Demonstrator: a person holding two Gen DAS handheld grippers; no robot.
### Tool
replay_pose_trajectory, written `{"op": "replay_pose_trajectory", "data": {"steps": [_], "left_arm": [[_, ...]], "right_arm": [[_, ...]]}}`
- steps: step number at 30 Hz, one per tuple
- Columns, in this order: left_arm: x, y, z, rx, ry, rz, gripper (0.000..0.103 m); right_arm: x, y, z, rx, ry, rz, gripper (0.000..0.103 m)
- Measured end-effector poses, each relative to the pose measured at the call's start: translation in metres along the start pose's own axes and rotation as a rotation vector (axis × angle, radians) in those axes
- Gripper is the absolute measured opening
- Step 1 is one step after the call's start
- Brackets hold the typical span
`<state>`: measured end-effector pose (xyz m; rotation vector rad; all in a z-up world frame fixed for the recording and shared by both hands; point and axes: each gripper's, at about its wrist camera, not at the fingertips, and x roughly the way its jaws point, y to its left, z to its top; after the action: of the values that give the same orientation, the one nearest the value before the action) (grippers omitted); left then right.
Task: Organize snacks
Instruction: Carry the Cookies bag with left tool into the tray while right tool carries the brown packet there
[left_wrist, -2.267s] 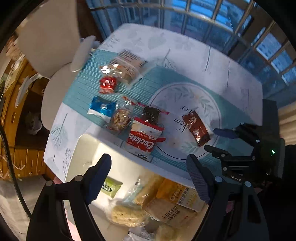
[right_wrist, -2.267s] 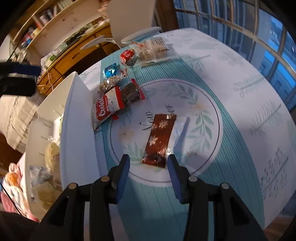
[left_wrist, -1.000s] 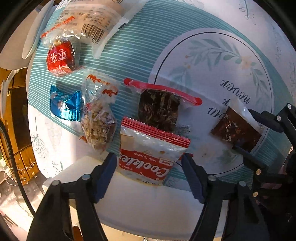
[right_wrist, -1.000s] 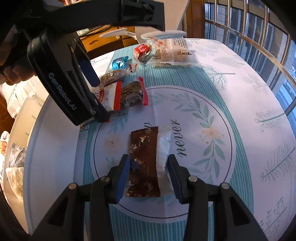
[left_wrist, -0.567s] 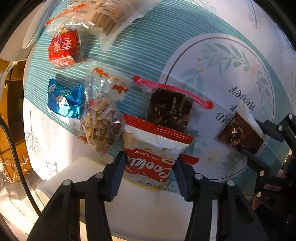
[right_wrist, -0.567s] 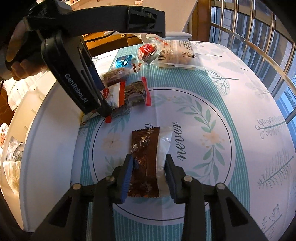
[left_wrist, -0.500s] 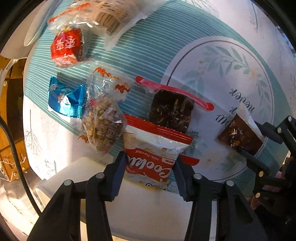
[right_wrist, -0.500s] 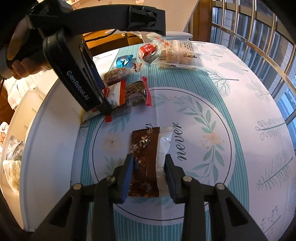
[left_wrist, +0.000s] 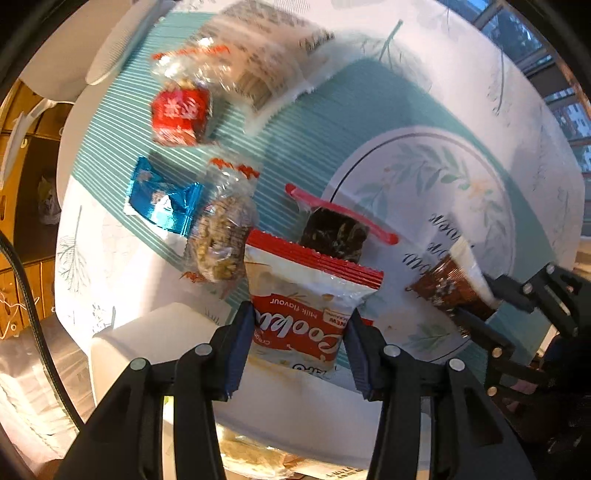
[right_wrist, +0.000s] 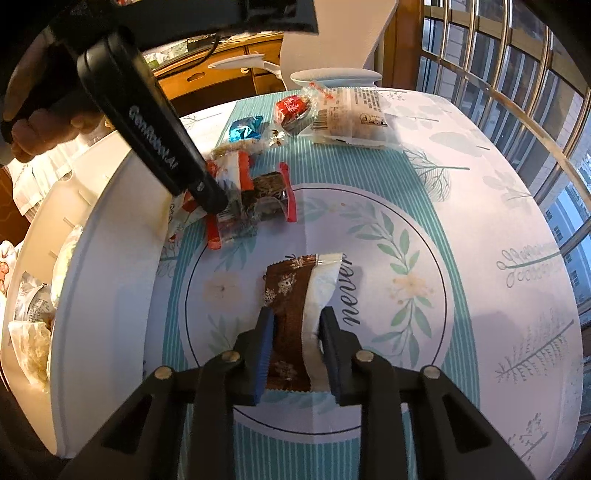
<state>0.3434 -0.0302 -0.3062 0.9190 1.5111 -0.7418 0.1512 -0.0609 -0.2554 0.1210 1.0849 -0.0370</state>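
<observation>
My left gripper (left_wrist: 297, 332) is shut on the red and white Cookies packet (left_wrist: 303, 299), lifted a little off the table near the white bin's rim (left_wrist: 155, 332). My right gripper (right_wrist: 295, 332) is shut on the brown snowflake snack bar (right_wrist: 288, 295), which lies on the round print of the tablecloth; it also shows in the left wrist view (left_wrist: 450, 288). Loose on the cloth are a dark brownie in a red-edged wrapper (left_wrist: 334, 232), a nut bar in clear wrap (left_wrist: 221, 236), a blue foil candy (left_wrist: 162, 203), a red candy (left_wrist: 179, 116) and a large clear biscuit pack (left_wrist: 255, 62).
The white storage bin (right_wrist: 110, 258) stands at the table's left edge with several packed snacks inside (right_wrist: 33, 332). A white chair (right_wrist: 332, 37) and wooden cabinets (right_wrist: 221, 74) lie beyond the table. Barred windows (right_wrist: 517, 74) run along the right.
Both grippers have closed onto their packets. My left gripper has raised the Cookies packet and pulled it back toward the bin. The right jaws narrowed on the brown bar.
</observation>
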Motion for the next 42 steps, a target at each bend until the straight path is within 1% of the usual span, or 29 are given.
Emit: {"op": "replay_pose_trajectory", "data": {"steps": [3, 5, 12, 14, 16, 21, 24, 29, 34, 37, 42], "left_arm": [[-0.014, 0.005, -0.009, -0.019, -0.036, -0.013, 0.046], [-0.025, 0.001, -0.012, -0.031, -0.058, -0.019, 0.045], [-0.065, 0.002, -0.030, -0.086, -0.145, -0.060, 0.046], [-0.073, 0.001, -0.040, -0.109, -0.173, -0.079, 0.046], [-0.082, -0.014, -0.049, -0.137, -0.199, -0.099, 0.046], [-0.109, -0.019, -0.082, -0.197, -0.278, -0.146, 0.046], [-0.122, -0.013, -0.101, -0.230, -0.323, -0.167, 0.046], [-0.133, -0.005, -0.132, -0.274, -0.381, -0.190, 0.046], [-0.135, 0.010, -0.165, -0.353, -0.426, -0.182, 0.046], [-0.131, 0.022, -0.183, -0.393, -0.431, -0.175, 0.046], [-0.116, 0.039, -0.212, -0.463, -0.411, -0.172, 0.046]], "right_arm": [[-0.005, 0.001, 0.000, -0.002, -0.003, -0.001, 0.021], [-0.009, 0.003, 0.001, -0.012, -0.005, 0.007, 0.019], [-0.026, 0.007, 0.009, -0.005, -0.020, -0.006, 0.018], [-0.035, 0.008, 0.011, 0.003, -0.031, -0.005, 0.018], [-0.043, 0.010, 0.013, 0.012, -0.042, -0.004, 0.018], [-0.061, 0.018, 0.019, 0.028, -0.065, -0.003, 0.018], [-0.072, 0.025, 0.022, 0.027, -0.079, -0.007, 0.018], [-0.089, 0.040, 0.023, 0.043, -0.105, 0.006, 0.018], [-0.101, 0.059, 0.022, 0.042, -0.125, 0.017, 0.018], [-0.104, 0.069, 0.020, 0.031, -0.131, 0.020, 0.018], [-0.110, 0.085, 0.018, 0.028, -0.139, 0.045, 0.018]]}}
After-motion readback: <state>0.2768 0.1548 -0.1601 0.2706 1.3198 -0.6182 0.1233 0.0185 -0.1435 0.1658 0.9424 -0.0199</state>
